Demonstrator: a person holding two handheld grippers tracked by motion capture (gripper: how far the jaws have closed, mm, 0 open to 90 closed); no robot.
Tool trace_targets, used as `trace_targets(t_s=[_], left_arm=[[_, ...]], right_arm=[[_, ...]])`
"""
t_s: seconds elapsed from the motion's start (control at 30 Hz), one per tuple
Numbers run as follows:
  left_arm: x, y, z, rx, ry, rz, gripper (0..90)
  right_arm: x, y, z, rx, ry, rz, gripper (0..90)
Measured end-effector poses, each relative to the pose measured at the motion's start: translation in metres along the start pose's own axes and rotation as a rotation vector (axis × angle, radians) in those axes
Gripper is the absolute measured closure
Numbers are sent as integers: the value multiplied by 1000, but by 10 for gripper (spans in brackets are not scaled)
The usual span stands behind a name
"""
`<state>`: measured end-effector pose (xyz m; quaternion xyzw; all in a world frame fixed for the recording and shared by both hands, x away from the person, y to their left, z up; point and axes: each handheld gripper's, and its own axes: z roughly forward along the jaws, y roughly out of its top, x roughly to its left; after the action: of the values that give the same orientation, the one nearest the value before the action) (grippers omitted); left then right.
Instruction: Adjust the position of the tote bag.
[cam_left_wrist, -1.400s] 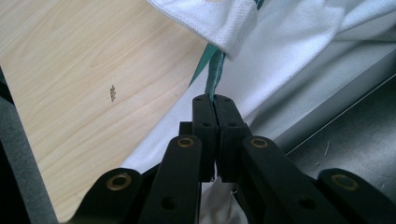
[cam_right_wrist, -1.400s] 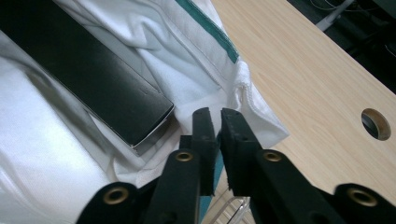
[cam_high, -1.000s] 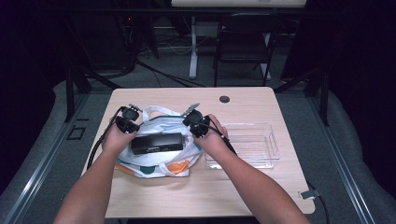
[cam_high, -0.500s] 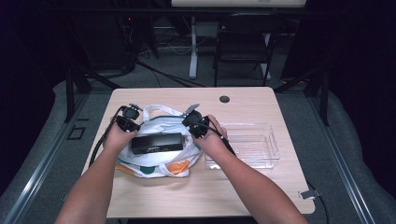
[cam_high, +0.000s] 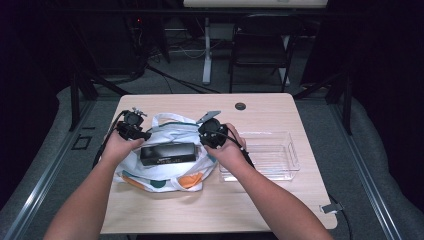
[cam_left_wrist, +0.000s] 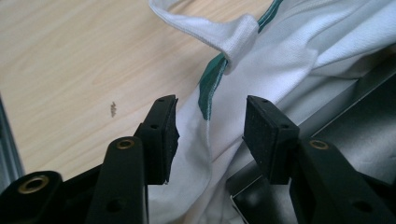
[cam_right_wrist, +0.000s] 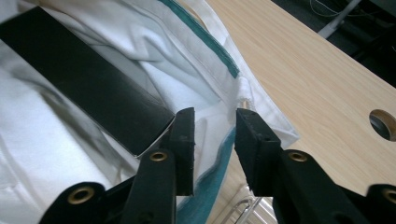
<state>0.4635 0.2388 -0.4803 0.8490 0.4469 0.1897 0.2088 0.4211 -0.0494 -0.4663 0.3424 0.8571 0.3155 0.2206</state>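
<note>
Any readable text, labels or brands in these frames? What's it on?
No text can be read.
black box: a strip of pale print on its front side, too small and blurred to read.
white bag: teal and orange shapes only, no words seen.
clear tray: no label seen.

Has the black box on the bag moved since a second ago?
No. The black box lies on the white bag, equally far from the clear tray.
</note>
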Motion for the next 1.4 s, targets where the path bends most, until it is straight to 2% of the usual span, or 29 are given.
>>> trace_targets(t_s=[0.1,0.23,0.3,0.33,0.37,0.47,0.77,0.97,1.03,1.2,1.3,1.4], left_arm=[[0,-2,-11,-45,13,27,523],[1,-1,-24,-32,12,78,504],[1,0,-30,-36,12,92,505],[1,0,-32,-54,10,93,505],[0,1,-36,-44,12,100,502],[-1,2,-37,-37,26,111,503],[-6,6,-38,-22,33,149,516],[-11,9,-37,0,23,180,526],[-12,8,-39,-11,16,174,521],[-11,3,-46,-13,18,167,492],[-12,0,-50,-14,23,194,489],[-12,-1,-53,-7,18,238,488]], right_arm=[[2,-1,-5,-23,17,-4,627],[5,-3,-12,-67,23,-15,601],[4,-3,-16,-74,37,-9,588],[4,-3,-16,-74,37,-9,588],[4,-4,-18,-78,45,-4,581],[3,-5,-20,-79,51,4,578],[4,-10,-24,-82,76,5,572],[5,-11,-25,-86,77,5,568],[7,-12,-27,-83,75,-12,567],[9,-17,-28,-79,77,-16,563],[11,-23,-31,-85,71,-23,563],[10,-26,-35,-89,71,-16,563]])
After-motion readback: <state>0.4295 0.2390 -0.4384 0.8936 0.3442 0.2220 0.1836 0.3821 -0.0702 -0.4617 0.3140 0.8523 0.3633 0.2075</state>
